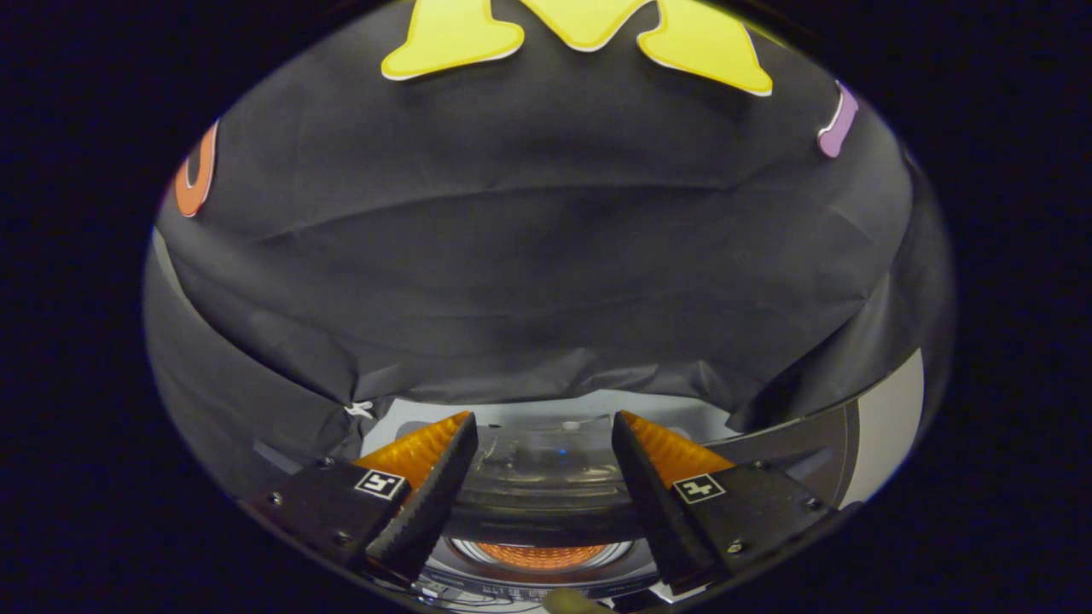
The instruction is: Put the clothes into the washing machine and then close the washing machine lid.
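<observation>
Washing machine [546,486] sits low in the frame's bottom centre, its pale top against the black cloth wall [529,281], dark lid [546,503] between the fingers. Claw [543,431] hangs wide and empty above it.

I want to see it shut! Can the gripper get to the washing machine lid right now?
Probably yes. The gripper is open, and the clear lid lies just ahead between its fingers, with nothing in between.
</observation>
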